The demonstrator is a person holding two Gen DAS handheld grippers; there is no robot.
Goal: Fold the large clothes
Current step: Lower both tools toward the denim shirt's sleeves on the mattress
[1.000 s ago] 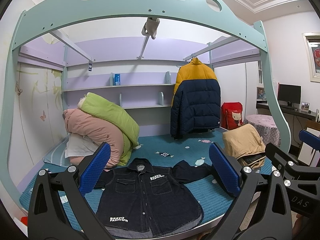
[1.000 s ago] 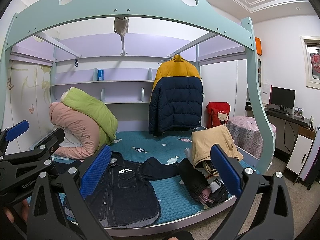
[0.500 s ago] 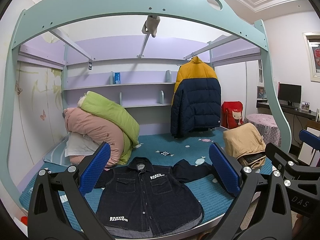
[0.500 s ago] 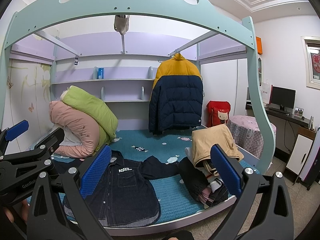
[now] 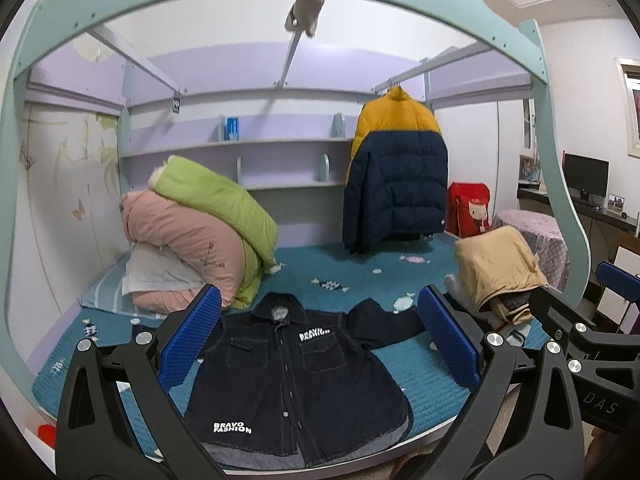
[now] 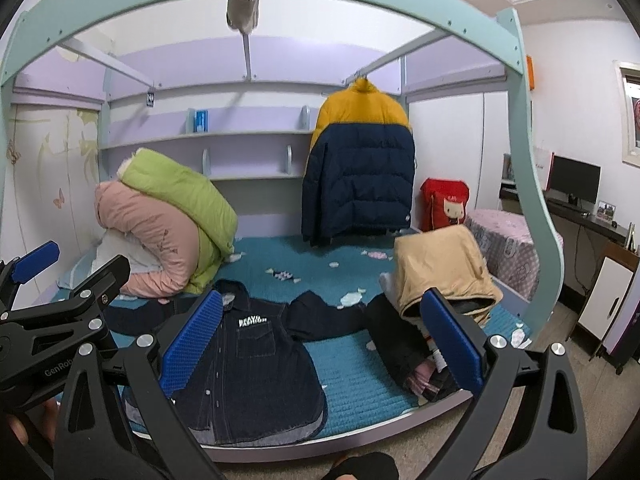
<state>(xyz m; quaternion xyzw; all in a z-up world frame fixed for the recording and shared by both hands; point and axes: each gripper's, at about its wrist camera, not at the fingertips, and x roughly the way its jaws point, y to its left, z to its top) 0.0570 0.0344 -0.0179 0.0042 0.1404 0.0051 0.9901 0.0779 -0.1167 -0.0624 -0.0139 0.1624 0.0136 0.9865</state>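
Spanning the alcove, the bed (image 5: 420,376) carries a dark denim shirt (image 5: 292,380) spread flat, its hem at the front edge, bare teal cover to its right. Bedding (image 5: 200,236) piles left, a clothes heap (image 6: 436,276) right. Left hand-held gripper (image 5: 320,344) and right hand-held gripper (image 6: 320,344) hover spread wide, holding nothing.

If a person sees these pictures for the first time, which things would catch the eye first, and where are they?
First, the dark denim shirt, spread flat near the front edge of the teal bed, between the open left gripper fingers. Behind it, a yellow and navy jacket hangs from a rail, and a pink and green pile of quilts sits at the left.
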